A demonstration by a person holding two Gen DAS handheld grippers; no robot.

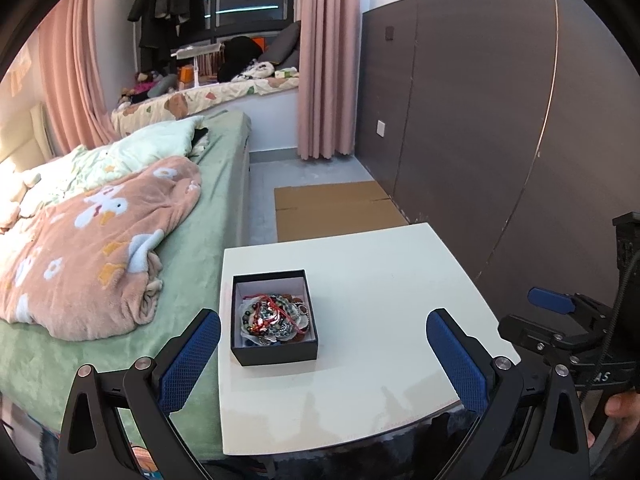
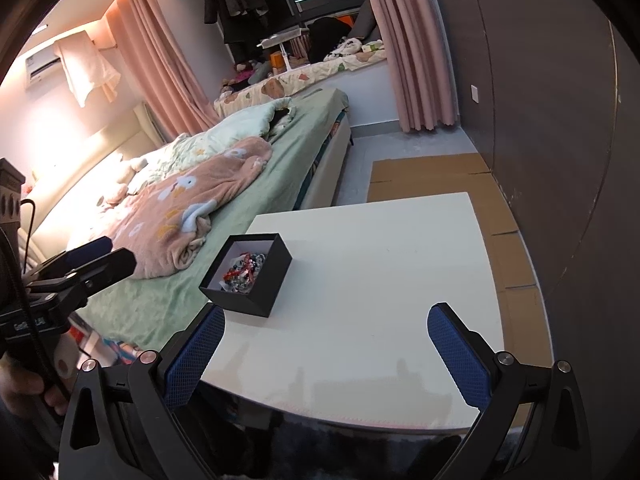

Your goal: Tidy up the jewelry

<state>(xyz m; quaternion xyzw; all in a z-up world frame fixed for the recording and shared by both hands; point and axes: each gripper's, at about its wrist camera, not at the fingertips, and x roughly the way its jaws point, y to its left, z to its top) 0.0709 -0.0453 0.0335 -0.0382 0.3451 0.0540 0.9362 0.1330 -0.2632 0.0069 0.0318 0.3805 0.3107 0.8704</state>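
Both grippers are hanging above the near edge of the white table (image 1: 380, 280) with their jaws spread wide and nothing between the blue pads. The left gripper (image 1: 323, 354) is facing the black jewelry box (image 1: 274, 354) almost head on, the box sitting just past its left pad at about eleven o'clock; the right gripper (image 2: 326, 354) is looking across bare tabletop, with the same box out at roughly ten o'clock, near the table's left side. The box is standing open, no lid showing in either view, and the jewelry (image 1: 274, 318) is lying inside it as a tangled heap of beads, silvery pieces and a red cord, all within the walls and none on the tabletop. That is fitting two readings equally: pieces gathered into the box and the tidying nearly over, or a jumble waiting to be taken out and sorted. The pictures are not settling which. Beyond the table, at nine o'clock, a bed with a pink duck-print blanket (image 1: 96, 240) is lying rumpled, and flattened cardboard (image 1: 336, 210) is resting on the floor at twelve.
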